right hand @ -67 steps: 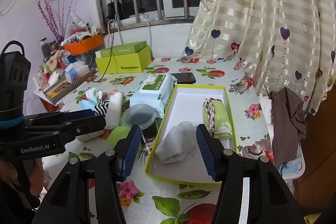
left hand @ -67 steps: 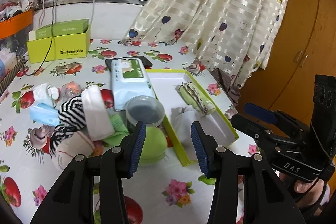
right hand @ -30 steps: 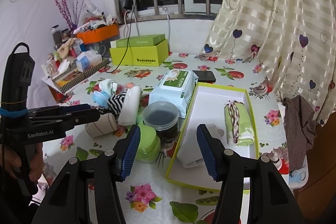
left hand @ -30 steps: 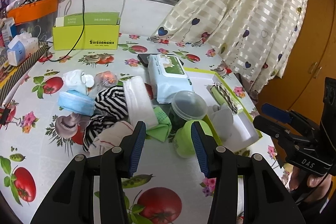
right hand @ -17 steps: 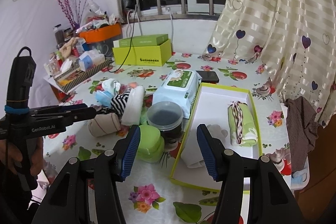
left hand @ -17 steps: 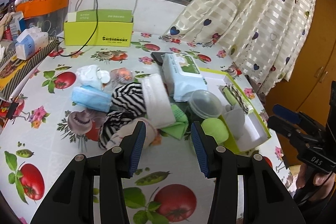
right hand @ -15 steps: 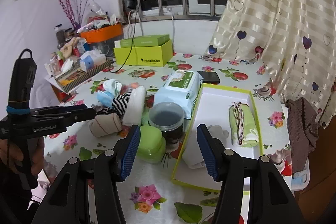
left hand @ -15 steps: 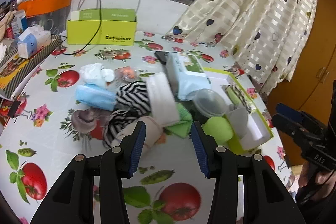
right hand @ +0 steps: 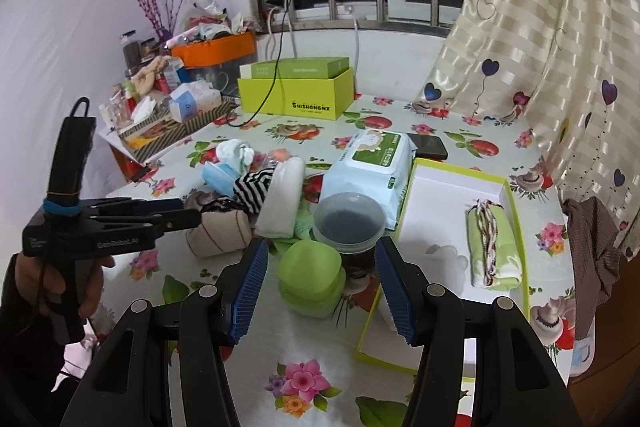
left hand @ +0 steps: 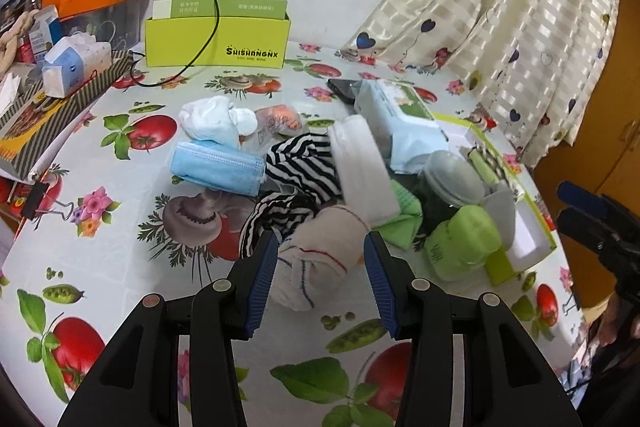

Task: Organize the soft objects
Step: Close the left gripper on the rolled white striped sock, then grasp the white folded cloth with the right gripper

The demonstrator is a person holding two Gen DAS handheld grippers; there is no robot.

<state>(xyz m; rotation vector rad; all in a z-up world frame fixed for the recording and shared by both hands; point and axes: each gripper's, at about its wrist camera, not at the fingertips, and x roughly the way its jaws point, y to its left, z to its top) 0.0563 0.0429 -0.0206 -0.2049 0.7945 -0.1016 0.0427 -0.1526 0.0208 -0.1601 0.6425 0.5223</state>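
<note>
A pile of soft things lies mid-table: a rolled beige cloth (left hand: 320, 259), a black-and-white striped cloth (left hand: 300, 167), a white folded pad (left hand: 362, 175), a blue mask pack (left hand: 218, 167), a white sock bundle (left hand: 216, 121) and a green cloth (left hand: 402, 215). My left gripper (left hand: 320, 283) is open, its fingers either side of the beige roll (right hand: 218, 233); whether they touch it I cannot tell. My right gripper (right hand: 318, 291) is open and empty above a green lidded tub (right hand: 314, 277). The yellow-green tray (right hand: 508, 195) holds a green rolled towel (right hand: 492, 251) and a white cloth (right hand: 442, 257).
A wet-wipes pack (right hand: 370, 167), a clear lidded jar (right hand: 348, 223) and a phone (right hand: 428, 145) sit by the tray. A yellow-green box (left hand: 216, 39) with a cable stands at the back. Cluttered boxes (left hand: 60, 67) line the left edge. A curtain (right hand: 540, 47) hangs right.
My left gripper has swung left from the tray side and come down close to the beige roll. The right gripper has drawn back slightly and stays open.
</note>
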